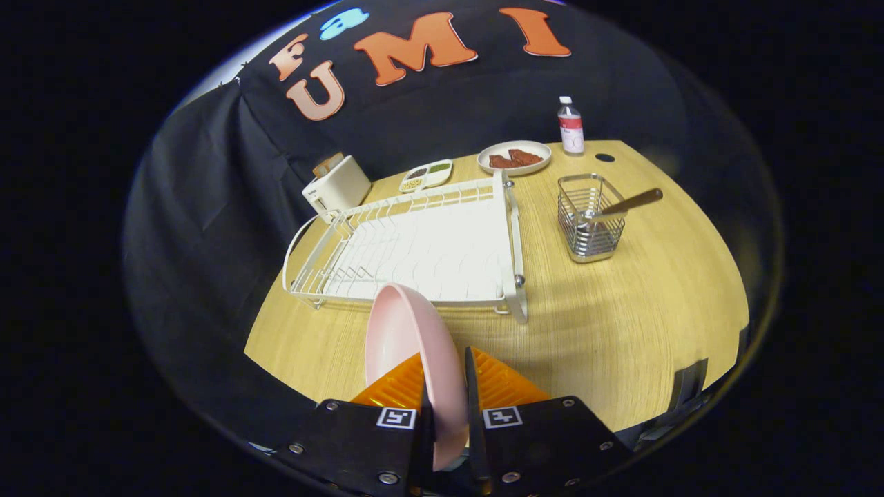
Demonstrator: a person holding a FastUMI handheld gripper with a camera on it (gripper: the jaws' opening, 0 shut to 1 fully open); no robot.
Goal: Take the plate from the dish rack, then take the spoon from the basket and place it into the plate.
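A pink plate (404,338) stands on edge between my fingers, and my gripper (445,386) is shut on its rim. I hold it in the air over the wooden table (608,331), just in front of the white dish rack (421,248), whose slots hold nothing. Beyond the fingers and to the right stands a wire basket (588,221). A spoon (625,204) with a brown handle leans out of it toward the right.
Behind the rack sit a white toaster (337,185), a small divided dish (425,175) and a plate of food (514,158). A bottle (570,125) stands at the table's far edge near a dark round hole (604,157).
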